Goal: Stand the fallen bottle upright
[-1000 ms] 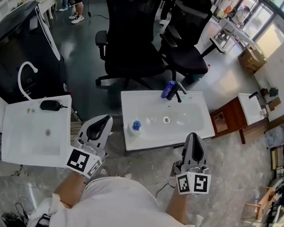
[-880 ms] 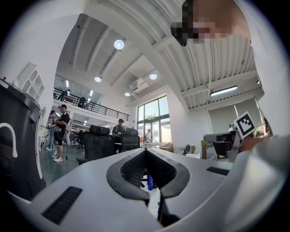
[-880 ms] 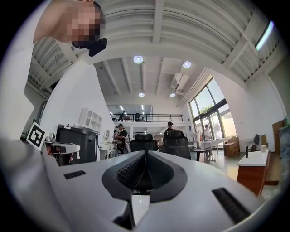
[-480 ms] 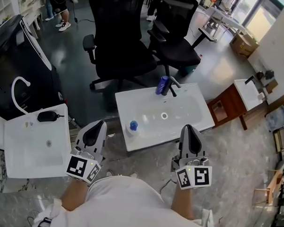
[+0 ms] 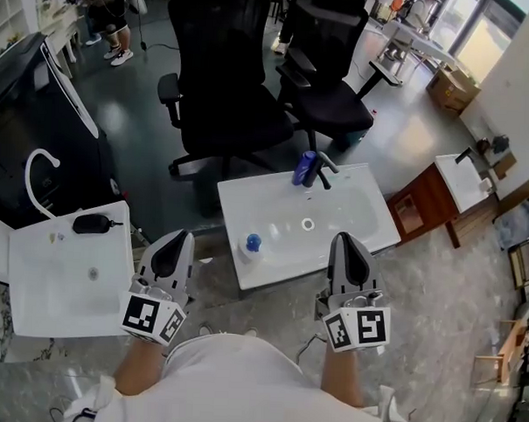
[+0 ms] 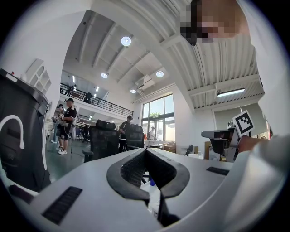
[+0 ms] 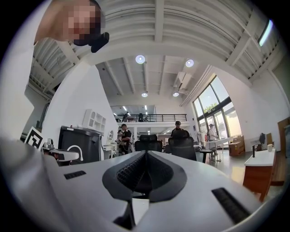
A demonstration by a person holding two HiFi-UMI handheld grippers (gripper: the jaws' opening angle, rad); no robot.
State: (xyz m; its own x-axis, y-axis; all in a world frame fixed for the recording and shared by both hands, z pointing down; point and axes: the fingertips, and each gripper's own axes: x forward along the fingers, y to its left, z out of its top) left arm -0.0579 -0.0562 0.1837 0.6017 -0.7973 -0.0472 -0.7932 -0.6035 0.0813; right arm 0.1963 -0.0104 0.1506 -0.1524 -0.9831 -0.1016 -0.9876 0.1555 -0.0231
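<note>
A small clear bottle with a blue cap [image 5: 252, 245] stands on the front left corner of the white sink basin [image 5: 334, 213], apparently upright. Its cap also shows low between the jaws in the left gripper view [image 6: 152, 182]. My left gripper [image 5: 179, 238] is held short of the sink, to the left of the bottle and apart from it, jaws shut and empty. My right gripper [image 5: 345, 240] hovers over the sink's front edge, also shut with nothing in it. In both gripper views the pads meet at the tip.
A dark blue bottle [image 5: 305, 167] stands beside the faucet [image 5: 324, 170] at the sink's back. A second white sink [image 5: 65, 271] lies on the left. Black office chairs [image 5: 239, 100] are behind, and a wooden stand [image 5: 426, 208] is on the right.
The head camera has shifted. My right gripper has moved slightly forward over the sink's front edge. The left gripper and the bottle have stayed put.
</note>
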